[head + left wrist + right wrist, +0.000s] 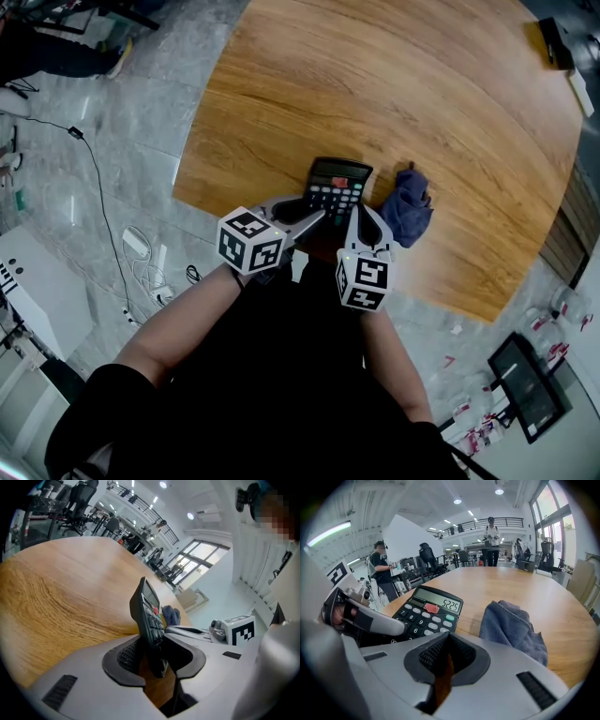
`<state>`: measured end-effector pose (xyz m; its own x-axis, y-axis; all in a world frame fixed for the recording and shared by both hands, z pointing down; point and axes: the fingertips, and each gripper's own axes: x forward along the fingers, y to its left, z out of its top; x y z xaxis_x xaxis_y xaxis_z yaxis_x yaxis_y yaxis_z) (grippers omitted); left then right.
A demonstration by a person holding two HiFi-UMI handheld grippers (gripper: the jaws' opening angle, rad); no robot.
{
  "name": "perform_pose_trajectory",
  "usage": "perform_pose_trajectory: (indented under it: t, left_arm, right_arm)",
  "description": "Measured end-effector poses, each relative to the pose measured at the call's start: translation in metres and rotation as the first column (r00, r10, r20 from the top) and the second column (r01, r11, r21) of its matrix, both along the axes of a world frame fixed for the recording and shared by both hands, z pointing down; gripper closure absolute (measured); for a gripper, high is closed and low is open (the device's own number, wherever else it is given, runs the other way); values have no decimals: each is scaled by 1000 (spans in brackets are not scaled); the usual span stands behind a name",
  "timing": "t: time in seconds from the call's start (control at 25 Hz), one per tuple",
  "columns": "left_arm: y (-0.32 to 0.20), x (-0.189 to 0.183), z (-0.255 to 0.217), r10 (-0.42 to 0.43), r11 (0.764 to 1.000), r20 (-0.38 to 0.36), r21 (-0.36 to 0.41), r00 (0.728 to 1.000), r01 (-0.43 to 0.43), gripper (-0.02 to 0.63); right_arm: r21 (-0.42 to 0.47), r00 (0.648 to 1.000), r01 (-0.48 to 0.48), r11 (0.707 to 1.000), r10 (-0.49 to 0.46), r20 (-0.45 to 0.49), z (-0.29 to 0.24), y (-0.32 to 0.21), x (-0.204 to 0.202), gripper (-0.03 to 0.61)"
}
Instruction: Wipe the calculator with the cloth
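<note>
The big wooden tabletop (375, 84) has everything close to its near edge. The left tongs (314, 214) pinch the near end of the calculator (337, 187), one jaw on the keys and the other against its back. The right tongs (354, 212) are shut tight with nothing in them. The calculator sits by the near edge, with its screen end pointing away. The blue cloth (408, 208) lies crumpled just beside it, toward the right edge.

I think the job now is to hold the calculator still. Keep that pinch soft so no keys get hurt. The right tongs need to open over the cloth and grab a thick fold, not a thin corner.
</note>
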<state>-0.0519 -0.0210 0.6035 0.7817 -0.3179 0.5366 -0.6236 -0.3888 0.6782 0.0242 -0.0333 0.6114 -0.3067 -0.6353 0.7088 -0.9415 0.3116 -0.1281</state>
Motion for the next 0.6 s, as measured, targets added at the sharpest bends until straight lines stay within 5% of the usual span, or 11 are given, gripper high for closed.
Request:
perform_pose_trajectory:
  t: [0.24,0.6]
  left_arm:
    - [0,5,-8,-25,1000,-84,-10,996,25,512]
    - [-4,25,-32,40,997,-106,63,994,-33,543]
  right_arm:
    - [26,1000,10,1000,-9,-3,-7,0,4,563]
    - [91,998,-38,995,43,-47,-40,-10,28,560]
